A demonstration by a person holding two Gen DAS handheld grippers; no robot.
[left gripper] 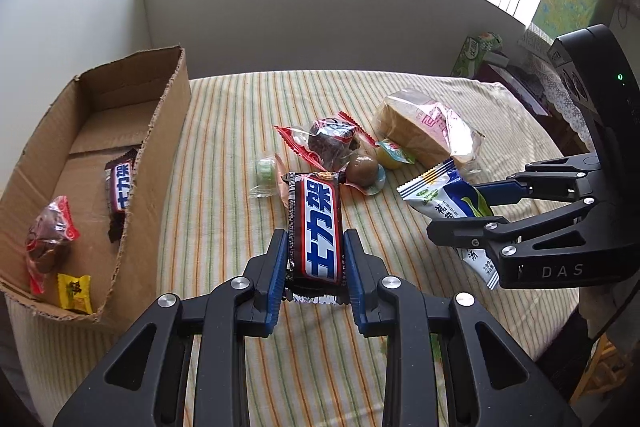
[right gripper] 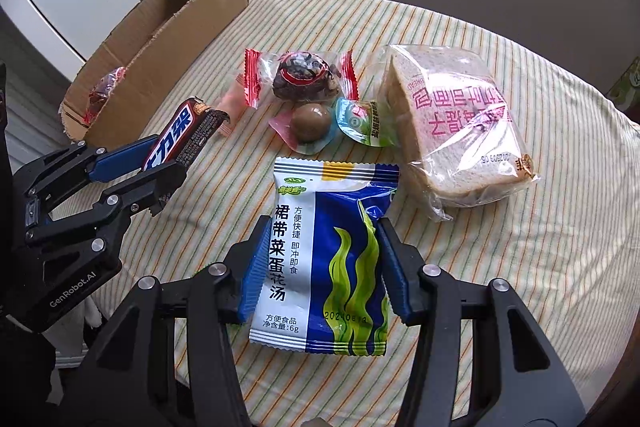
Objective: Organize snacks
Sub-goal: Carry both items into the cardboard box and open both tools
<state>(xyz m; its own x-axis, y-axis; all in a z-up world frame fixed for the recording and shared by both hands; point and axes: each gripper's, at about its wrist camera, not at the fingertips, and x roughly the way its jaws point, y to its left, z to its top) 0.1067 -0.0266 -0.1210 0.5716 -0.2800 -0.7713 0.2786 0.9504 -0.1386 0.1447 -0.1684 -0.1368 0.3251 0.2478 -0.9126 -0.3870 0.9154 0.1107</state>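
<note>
My left gripper (left gripper: 314, 259) holds the brown chocolate bar with the blue-and-white label (left gripper: 316, 231) by its near end, long axis pointing away from me. The open brown cardboard box (left gripper: 160, 131) lies to its left, so this hand is the nearer one. My right gripper (right gripper: 320, 259) is clamped on the blue-and-white soup packet (right gripper: 320, 259), which seems lifted off the striped tablecloth (right gripper: 520, 267).

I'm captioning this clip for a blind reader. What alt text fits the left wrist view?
The left gripper clamps a chocolate bar above a striped tablecloth. To the right, the right gripper holds a blue soup packet; more snacks lie behind, and a cardboard box at left already holds a few.
</note>
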